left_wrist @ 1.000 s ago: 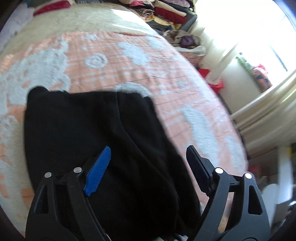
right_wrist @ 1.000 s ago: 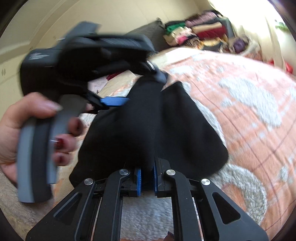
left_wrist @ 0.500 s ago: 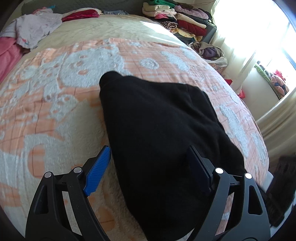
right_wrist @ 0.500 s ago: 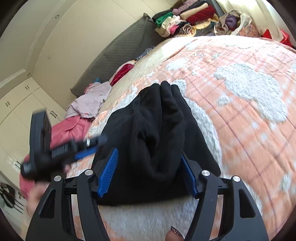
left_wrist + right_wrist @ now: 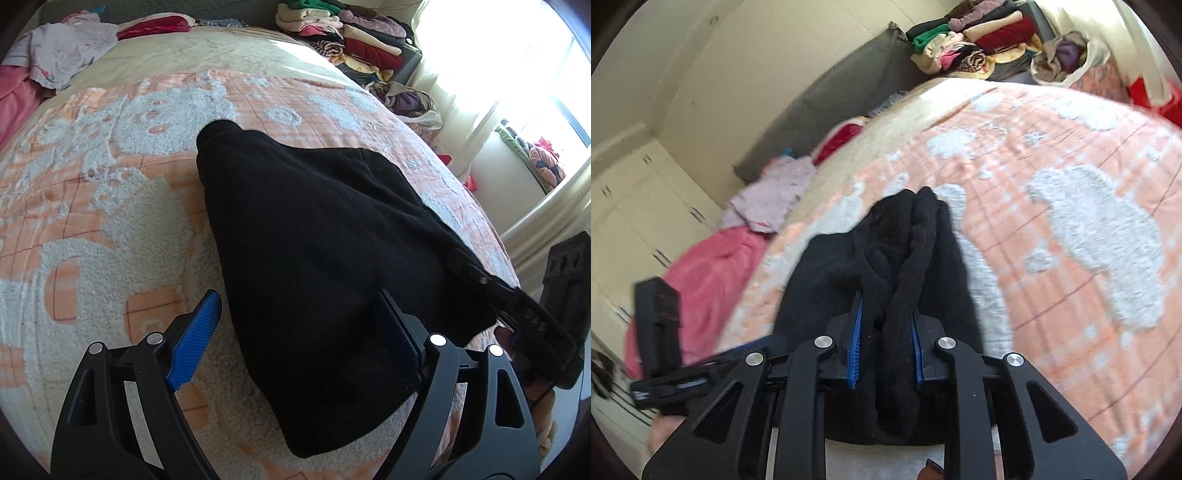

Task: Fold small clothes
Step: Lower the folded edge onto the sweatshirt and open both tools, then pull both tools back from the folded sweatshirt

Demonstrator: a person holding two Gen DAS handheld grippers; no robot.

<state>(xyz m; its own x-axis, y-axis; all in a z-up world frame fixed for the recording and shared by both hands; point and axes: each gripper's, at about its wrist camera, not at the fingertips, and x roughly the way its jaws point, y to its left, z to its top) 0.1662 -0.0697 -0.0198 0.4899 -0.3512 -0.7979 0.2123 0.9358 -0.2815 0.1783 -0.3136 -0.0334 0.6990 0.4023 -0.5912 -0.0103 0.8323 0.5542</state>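
Note:
A black knit garment [image 5: 314,236] lies folded on the orange and white blanket [image 5: 110,206]. My left gripper [image 5: 299,325] is open, its jaws wide apart over the garment's near left edge. My right gripper [image 5: 886,328] is shut on a bunched fold of the black garment [image 5: 905,258] at its near end. The right gripper also shows at the right edge of the left wrist view [image 5: 532,317]. The left gripper shows at the left edge of the right wrist view [image 5: 661,332].
Stacked folded clothes [image 5: 351,37] sit at the far corner of the bed. A pale pink garment [image 5: 59,48] and a bright pink one [image 5: 716,266] lie at the far left. A bag of clothes [image 5: 410,103] stands beside the bed near the window.
My right gripper has closed from open onto a fold of the black garment. My left gripper stays open and has shifted slightly over the garment.

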